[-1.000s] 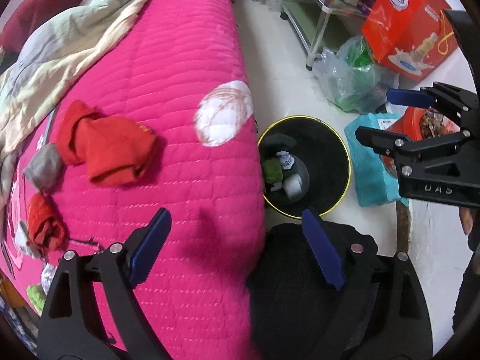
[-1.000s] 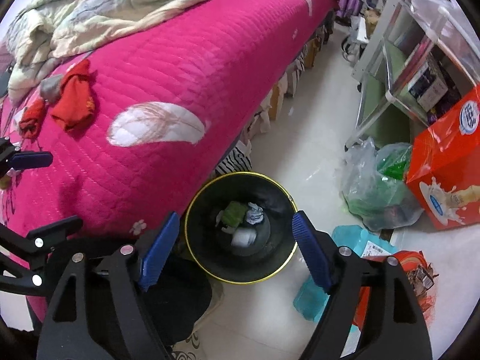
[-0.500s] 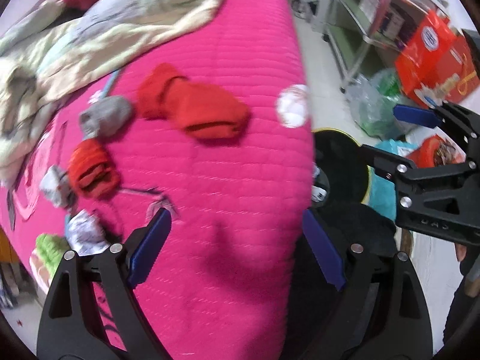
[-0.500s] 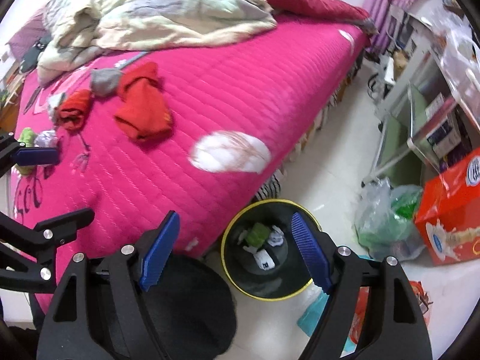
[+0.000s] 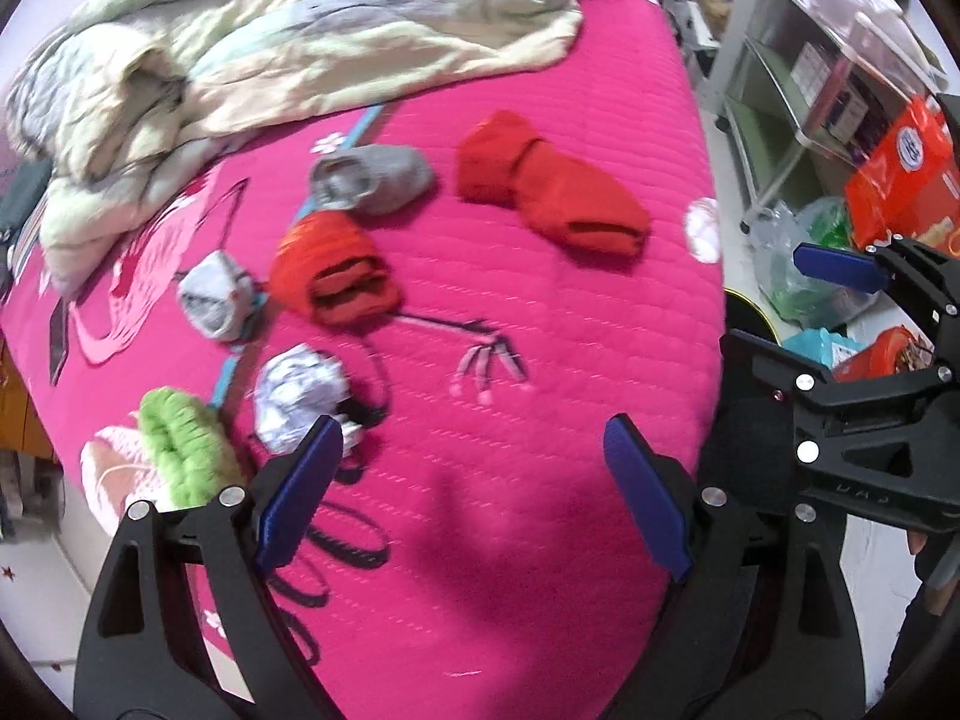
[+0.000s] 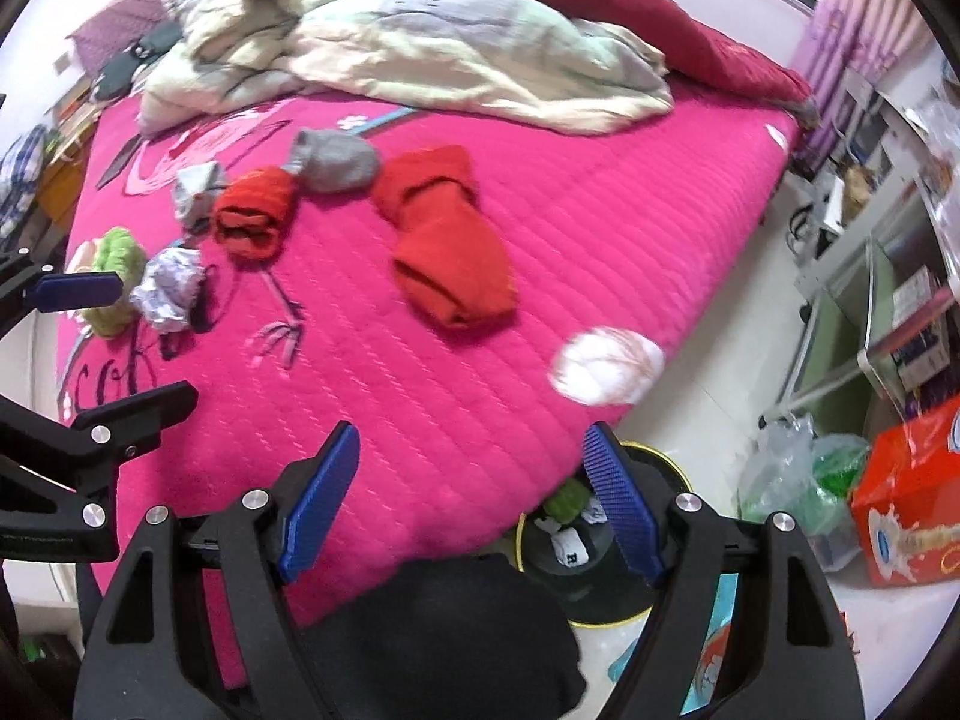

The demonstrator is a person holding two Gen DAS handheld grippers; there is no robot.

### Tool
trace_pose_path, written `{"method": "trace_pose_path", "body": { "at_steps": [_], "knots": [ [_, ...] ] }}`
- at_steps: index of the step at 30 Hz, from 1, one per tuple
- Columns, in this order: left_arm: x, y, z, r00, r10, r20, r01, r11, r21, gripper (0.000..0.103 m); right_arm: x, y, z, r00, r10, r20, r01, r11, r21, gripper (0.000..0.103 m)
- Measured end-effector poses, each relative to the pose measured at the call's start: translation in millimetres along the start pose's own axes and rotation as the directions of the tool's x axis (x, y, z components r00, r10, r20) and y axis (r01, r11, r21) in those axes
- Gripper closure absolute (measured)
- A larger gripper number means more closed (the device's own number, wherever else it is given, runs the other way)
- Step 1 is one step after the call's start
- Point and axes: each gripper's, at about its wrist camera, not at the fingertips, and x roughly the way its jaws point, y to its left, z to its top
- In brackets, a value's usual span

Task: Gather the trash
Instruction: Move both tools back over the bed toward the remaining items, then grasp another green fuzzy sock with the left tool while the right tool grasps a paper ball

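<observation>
**Trash lies up and to the left of our left gripper**

Trash still waits on the pink bedspread [image 5: 540,360], while the black bin [image 6: 600,600] stands on the floor at the bed's edge, with a few pieces already inside. We hold both tools with jaws apart and empty. Our left gripper [image 5: 474,480] is the nearer one: the crumpled paper ball [image 5: 300,396] sits just beyond its left finger, the green fuzzy wad [image 5: 180,450] beside that. Neither has a clear long axis. Our right gripper [image 6: 474,498] hangs between bed and bin, well apart from them. Red bundles [image 5: 558,192] look like socks rather than trash, though blur keeps us unsure; the bin is partly hidden.
</observation>
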Motion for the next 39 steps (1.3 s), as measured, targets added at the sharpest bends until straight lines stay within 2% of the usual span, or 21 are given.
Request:
{"method": "trace_pose_path", "body": {
  "at_steps": [9,22,32,39],
  "knots": [
    [-3.1,49.2,-20.6,1.0,0.021,-0.001,-0.021,0.997,-0.071,0.016,4.5,46.8,17.6,1.0,0.024,0.011,-0.023,0.999,-0.047,0.029],
    [-0.5,105.7,-42.0,0.999,0.035,-0.005,-0.035,0.991,-0.126,0.016,16.2,101.5,32.1,0.999,0.054,0.002,-0.054,0.994,-0.092,0.026],
    [30.1,149.9,-54.7,0.996,0.046,-0.07,-0.057,0.984,-0.167,0.016,31.3,130.8,37.3,0.997,0.076,-0.029,-0.079,0.988,-0.13,0.022],
    [65.2,164.1,-50.0,0.993,0.046,-0.112,-0.062,0.988,-0.143,0.009,47.6,153.5,40.4,0.992,0.109,-0.069,-0.119,0.981,-0.152,0.02]
  ]
}}
